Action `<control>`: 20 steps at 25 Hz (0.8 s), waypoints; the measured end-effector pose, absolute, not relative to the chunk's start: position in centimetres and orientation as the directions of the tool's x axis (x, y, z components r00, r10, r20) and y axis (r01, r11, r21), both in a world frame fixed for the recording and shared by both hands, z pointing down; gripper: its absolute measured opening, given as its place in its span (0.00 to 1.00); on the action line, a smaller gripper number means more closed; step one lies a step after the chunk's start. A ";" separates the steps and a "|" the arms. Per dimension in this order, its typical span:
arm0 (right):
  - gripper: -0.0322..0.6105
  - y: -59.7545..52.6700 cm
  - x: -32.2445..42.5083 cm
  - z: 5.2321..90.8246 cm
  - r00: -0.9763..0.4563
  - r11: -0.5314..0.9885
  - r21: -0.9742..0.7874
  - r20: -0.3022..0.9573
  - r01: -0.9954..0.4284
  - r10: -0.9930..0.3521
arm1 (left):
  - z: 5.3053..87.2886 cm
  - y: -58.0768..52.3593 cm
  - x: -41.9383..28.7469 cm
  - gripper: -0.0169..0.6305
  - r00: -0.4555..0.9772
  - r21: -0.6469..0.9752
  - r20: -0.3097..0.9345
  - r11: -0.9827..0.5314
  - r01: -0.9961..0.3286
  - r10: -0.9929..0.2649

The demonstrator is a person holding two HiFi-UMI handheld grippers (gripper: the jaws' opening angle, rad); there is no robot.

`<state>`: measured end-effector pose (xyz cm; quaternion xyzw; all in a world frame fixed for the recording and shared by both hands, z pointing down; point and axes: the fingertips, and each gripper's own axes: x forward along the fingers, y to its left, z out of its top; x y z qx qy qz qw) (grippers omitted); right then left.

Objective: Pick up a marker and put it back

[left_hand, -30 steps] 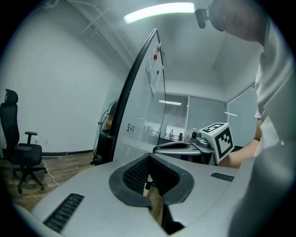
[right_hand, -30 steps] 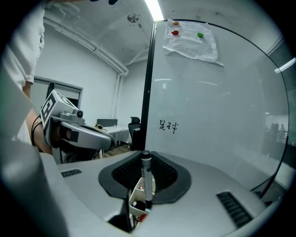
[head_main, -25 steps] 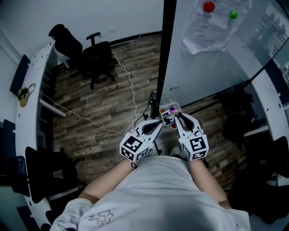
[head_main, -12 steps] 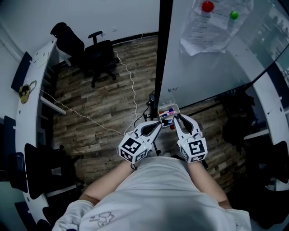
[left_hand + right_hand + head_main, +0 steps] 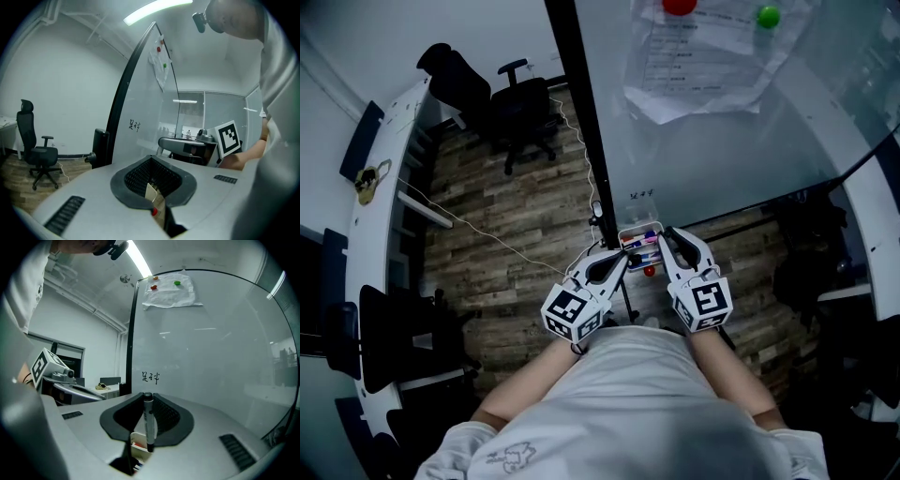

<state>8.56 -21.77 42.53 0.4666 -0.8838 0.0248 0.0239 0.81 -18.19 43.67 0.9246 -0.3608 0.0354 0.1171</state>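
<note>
Marker [image 5: 149,423], black and upright, stays pinched in the right hand-held gripper [image 5: 667,234]; the left hand-held gripper [image 5: 622,258] is pressed together, empty. Just beyond, the tray [image 5: 625,232] holds coloured markers [image 5: 643,241]; the whiteboard post [image 5: 581,103] now tilts left in the head view.

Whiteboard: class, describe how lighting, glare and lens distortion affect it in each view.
Head view: dim, the whiteboard evenly grey, its black edge leaning. Left gripper view: fisheye bows that edge; a ceiling light burns out. Right gripper view: the board curves, with faint reflections.
</note>
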 end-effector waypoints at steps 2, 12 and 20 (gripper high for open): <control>0.16 -22.2 9.1 42.7 -0.571 0.569 -0.041 0.060 -0.821 -0.819 | 44.4 -17.9 1.2 0.03 0.725 0.208 0.158 -0.695 -0.688 -0.670; 0.16 -24.4 11.0 44.9 -0.563 0.550 -0.152 0.066 -0.822 -0.824 | 45.6 -18.8 2.5 0.03 0.725 0.227 0.179 -0.689 -0.688 -0.665; 0.16 -26.0 10.2 45.9 -0.580 0.559 -0.188 0.081 -0.807 -0.810 | 46.1 -20.0 3.0 0.03 0.738 0.231 0.199 -0.701 -0.675 -0.645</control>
